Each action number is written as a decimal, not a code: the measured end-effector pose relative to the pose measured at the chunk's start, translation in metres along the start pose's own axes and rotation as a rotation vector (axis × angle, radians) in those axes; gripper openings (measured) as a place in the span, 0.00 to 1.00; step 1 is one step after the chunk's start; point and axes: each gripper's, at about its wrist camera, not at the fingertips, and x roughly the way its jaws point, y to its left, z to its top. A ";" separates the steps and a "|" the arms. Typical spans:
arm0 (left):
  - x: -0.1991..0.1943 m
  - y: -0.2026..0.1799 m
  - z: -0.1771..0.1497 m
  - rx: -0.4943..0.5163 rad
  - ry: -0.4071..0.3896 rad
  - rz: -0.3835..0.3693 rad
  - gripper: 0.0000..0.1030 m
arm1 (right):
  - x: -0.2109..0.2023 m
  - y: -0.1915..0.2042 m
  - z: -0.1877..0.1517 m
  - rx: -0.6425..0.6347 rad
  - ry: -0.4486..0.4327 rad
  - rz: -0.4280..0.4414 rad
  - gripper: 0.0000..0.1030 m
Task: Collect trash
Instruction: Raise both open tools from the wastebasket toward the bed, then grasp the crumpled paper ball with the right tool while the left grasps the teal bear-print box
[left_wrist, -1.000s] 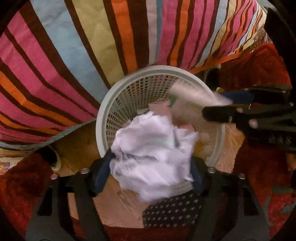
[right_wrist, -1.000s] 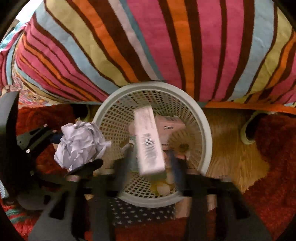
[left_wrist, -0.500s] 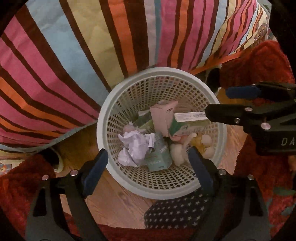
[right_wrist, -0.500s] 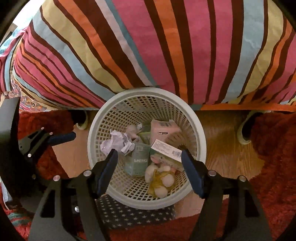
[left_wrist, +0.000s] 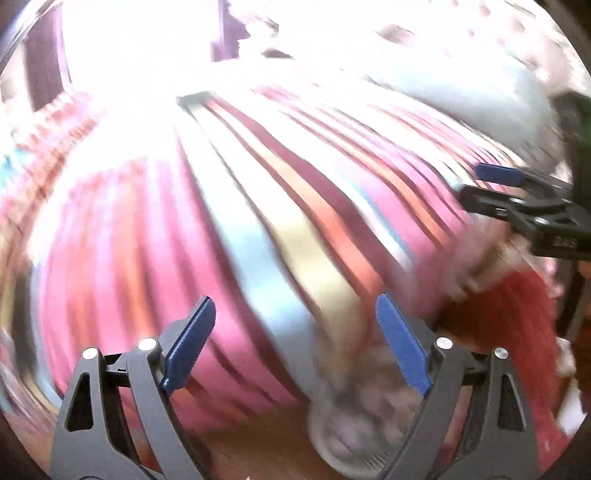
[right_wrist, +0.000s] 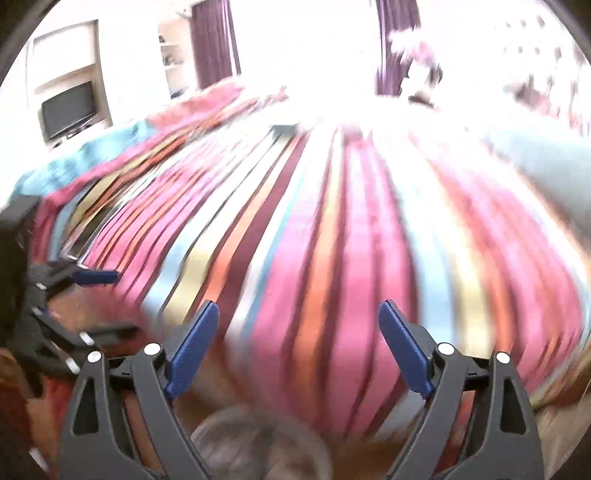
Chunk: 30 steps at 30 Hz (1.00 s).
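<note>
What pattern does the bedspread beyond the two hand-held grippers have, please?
The bedspread has long pink, orange, brown, blue and yellow stripes, clearest in the right wrist view.

The left gripper (left_wrist: 295, 343) was spread wide, its blue-padded fingers (left_wrist: 190, 341) well apart with nothing between them. The right gripper (right_wrist: 299, 347) was likewise wide apart and held nothing. Each showed at the edge of the other's view, side by side, both angled the same way.
</note>
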 end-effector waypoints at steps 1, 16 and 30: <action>0.008 0.013 0.020 -0.007 -0.027 0.036 0.92 | 0.011 -0.005 0.018 -0.017 -0.027 -0.023 0.81; 0.211 0.155 0.264 -0.152 -0.170 0.048 0.94 | 0.246 -0.070 0.217 0.023 0.012 -0.120 0.81; 0.287 0.205 0.315 -0.085 -0.204 -0.144 0.94 | 0.331 -0.075 0.260 -0.019 0.048 -0.074 0.81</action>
